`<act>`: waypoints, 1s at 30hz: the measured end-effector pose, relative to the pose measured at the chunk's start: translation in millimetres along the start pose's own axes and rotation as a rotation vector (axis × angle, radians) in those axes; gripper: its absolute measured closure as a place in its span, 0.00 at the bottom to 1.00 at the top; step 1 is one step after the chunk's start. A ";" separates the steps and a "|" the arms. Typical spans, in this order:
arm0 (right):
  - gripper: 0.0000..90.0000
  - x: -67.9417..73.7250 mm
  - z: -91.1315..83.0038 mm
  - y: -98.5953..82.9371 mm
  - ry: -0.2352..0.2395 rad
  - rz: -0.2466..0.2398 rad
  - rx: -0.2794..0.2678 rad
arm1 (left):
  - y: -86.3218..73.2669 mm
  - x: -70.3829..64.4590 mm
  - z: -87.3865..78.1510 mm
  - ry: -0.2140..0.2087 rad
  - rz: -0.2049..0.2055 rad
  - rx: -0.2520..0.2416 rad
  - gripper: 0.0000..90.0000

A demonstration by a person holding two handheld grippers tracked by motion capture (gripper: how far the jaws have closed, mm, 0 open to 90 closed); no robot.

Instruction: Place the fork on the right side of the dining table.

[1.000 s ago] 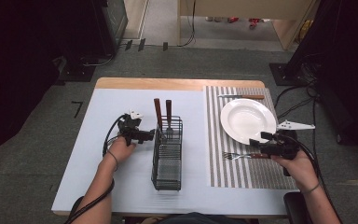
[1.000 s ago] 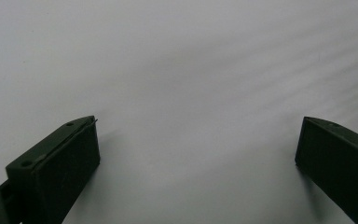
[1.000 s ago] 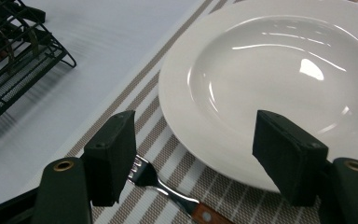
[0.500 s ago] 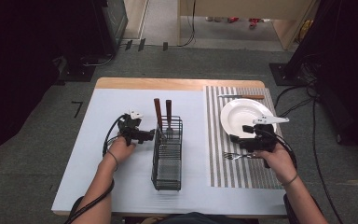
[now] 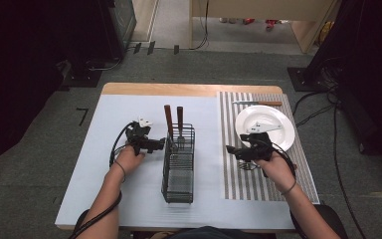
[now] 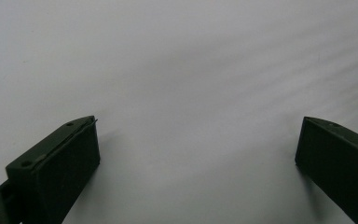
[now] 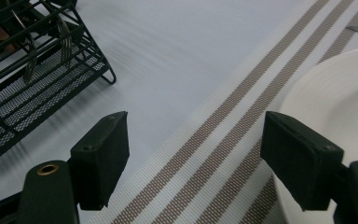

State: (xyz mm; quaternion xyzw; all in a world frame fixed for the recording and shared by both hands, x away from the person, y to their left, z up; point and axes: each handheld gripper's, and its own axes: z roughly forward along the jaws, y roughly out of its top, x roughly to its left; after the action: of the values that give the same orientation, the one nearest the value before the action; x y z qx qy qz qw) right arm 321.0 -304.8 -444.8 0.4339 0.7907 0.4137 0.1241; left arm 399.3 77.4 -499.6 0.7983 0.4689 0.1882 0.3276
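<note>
My left gripper (image 5: 162, 145) rests on the white table top, open and empty, with its tips pointing at the left side of a black wire cutlery rack (image 5: 179, 164). In the left gripper view its jaws (image 6: 198, 154) stand wide apart over bare white surface. Two wooden-handled utensils (image 5: 173, 118) stand in the rack's far end. My right gripper (image 5: 232, 150) hovers open over the left edge of the striped placemat (image 5: 258, 186), pointing left toward the rack (image 7: 28, 79). A white plate (image 5: 266, 113) lies just behind it and shows at the right (image 7: 349, 98). A fork (image 5: 247, 166) lies on the mat under my right hand.
A wooden-handled knife (image 5: 257, 103) lies at the mat's far edge beyond the plate. Fork tines (image 7: 65, 37) hang inside the rack. Open white table top (image 5: 104, 119) stretches left of the rack. Cables trail on the floor around the table.
My right gripper has moved left, from the right front of the plate to the mat's left edge. My left gripper has stayed put.
</note>
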 end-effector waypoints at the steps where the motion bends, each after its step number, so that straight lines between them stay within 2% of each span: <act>1: 0.26 2.1 2.7 0.5 0.005 -0.001 0.002 | 0.0 0.0 0.0 0.000 0.000 0.000 0.00; 5: 0.26 9.0 13.2 2.7 0.010 0.008 0.008 | 0.0 0.0 0.0 0.000 0.000 0.000 0.00; 14: 0.24 23.9 38.9 -0.2 0.027 -0.025 0.038 | 0.0 0.0 0.0 0.000 0.000 0.000 0.00; 22: 0.23 33.2 57.5 -3.5 0.007 -0.024 0.036 | 0.0 0.1 0.1 0.000 0.000 -0.001 0.00; 30: 0.22 36.7 67.8 -9.0 -0.001 -0.023 0.046 | 0.0 0.1 0.0 -0.001 0.000 0.000 0.00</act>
State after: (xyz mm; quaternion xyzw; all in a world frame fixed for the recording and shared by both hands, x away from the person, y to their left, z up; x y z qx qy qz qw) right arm 331.6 -241.3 -488.2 0.4279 0.8049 0.3935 0.1191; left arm 399.4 77.5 -499.7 0.7982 0.4690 0.1880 0.3280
